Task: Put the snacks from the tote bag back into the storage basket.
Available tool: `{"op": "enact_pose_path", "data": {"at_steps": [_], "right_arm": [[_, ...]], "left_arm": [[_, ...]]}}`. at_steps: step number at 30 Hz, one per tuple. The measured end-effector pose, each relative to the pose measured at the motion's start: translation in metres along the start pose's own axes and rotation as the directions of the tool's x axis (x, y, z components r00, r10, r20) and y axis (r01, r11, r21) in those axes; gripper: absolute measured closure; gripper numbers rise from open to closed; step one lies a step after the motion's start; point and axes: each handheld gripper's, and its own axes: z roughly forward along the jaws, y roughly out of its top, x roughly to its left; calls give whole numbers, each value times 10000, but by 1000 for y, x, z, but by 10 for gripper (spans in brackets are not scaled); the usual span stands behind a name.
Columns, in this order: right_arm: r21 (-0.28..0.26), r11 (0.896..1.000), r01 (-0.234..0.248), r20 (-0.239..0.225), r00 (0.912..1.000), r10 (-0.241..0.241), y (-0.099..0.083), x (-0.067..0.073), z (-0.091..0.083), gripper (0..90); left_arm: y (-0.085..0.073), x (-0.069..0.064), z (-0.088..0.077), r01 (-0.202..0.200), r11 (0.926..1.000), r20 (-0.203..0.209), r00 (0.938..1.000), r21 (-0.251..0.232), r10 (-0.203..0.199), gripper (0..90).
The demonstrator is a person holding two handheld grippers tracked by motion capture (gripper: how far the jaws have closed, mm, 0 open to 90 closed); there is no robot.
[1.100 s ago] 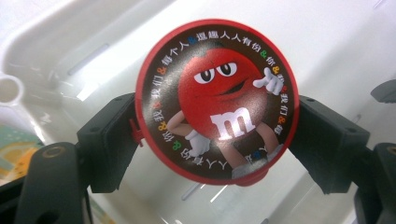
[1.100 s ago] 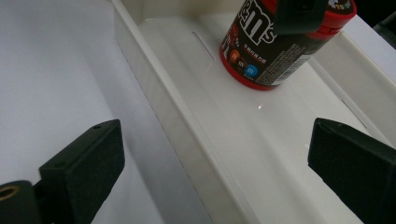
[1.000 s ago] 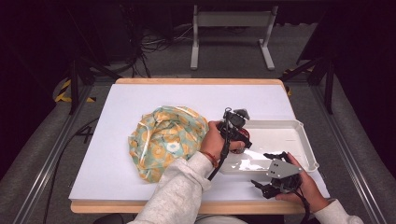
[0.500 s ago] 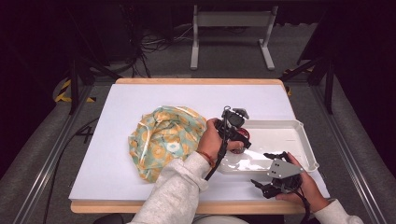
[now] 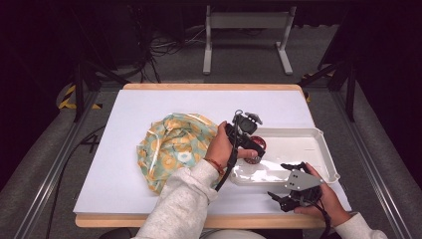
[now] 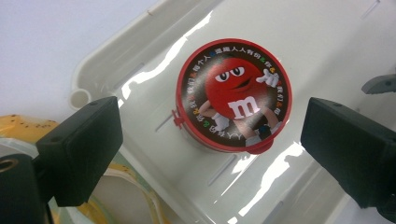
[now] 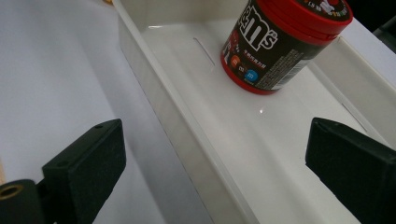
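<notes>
White plastic tray (image 5: 326, 154) holds our red-lidded candy tub (image 6: 233, 95) upright near its left wall, left gripper (image 5: 250, 144) jaws just opened wide above, right gripper (image 5: 291, 194) gaping at the near rim.

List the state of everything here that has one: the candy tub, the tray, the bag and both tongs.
Candy tub: upright in the tray, red lid on, released.
White tray: flat on the table, holding the tub alone.
Patterned bag: crumpled, lying left of the tray.
Left tongs: open, just opened, jaws clear of the tub.
Right tongs: open, nothing between the jaws, near the tray's wall.
</notes>
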Motion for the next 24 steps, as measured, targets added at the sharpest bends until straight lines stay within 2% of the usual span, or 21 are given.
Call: {"op": "enact_pose_path", "data": {"at_steps": [2,7,17,21,24], "right_arm": [[50,10000,33,34,10000,-33,0,0,0,56],[78,10000,8,53,10000,-8,-1,-1,0,53],[225,9997,-25,31,10000,24,-1,-1,1,48],[289,9996,-21,1,10000,21,-1,-1,2,48],[294,9996,-8,-4,10000,8,-1,-1,2,48]], "left_arm": [[-1,2,-2,140,9999,65,9999,-79,-140,65],[-3,7,-7,188,9997,73,9998,-146,-187,70],[-11,16,-17,-224,9997,-219,9995,-12,224,75],[-16,22,-21,-194,9998,-296,9994,-11,193,71],[-22,28,-27,-259,9997,-525,9983,-19,257,63]]}}
